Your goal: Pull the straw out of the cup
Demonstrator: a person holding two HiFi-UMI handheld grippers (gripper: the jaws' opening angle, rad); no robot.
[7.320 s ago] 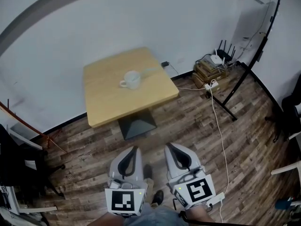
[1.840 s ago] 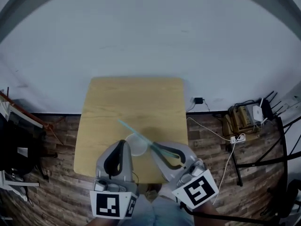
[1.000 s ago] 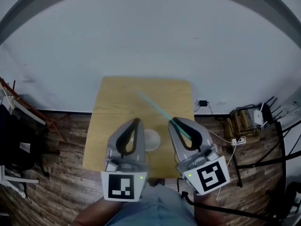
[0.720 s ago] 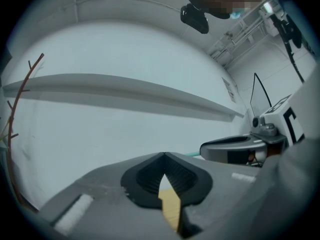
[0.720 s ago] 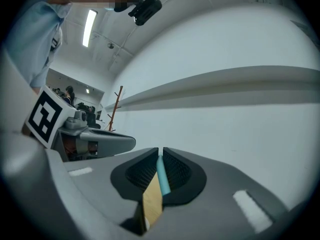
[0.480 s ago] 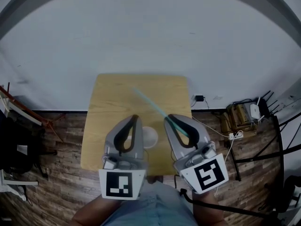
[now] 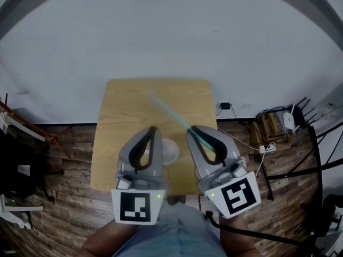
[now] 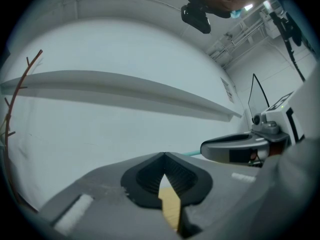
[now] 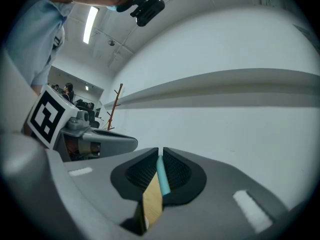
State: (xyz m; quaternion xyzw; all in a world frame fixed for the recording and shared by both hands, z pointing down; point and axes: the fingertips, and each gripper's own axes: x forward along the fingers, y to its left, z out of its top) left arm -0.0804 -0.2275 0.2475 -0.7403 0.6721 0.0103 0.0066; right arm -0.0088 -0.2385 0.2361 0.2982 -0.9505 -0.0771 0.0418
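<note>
Head view: a wooden bench (image 7: pixel 120 122) stands against the far wall, with both grippers held over its near edge.
Left gripper (image 7: pixel 153 129): on the left. In the left gripper view its fingers meet at the tips with nothing between them, and only bench wood shows through the gap behind.
Cup (image 7: pixel 170 152): white, standing on the bench close to the near edge, between the two grippers. Nothing sticks out of it as far as can be seen.
Straw (image 7: pixel 169 110): pale teal, slanting from the right gripper (image 7: pixel 192 129) out to the far left above the bench, apart from the cup.
Right gripper: on the right. In the right gripper view its fingers are nearly together, pinching the straw just behind the tips.
Done: the straw looks fully clear of the cup, so the pull itself seems complete.
Remaining: at most, setting the straw down and letting go; the cup needs nothing more.
</note>
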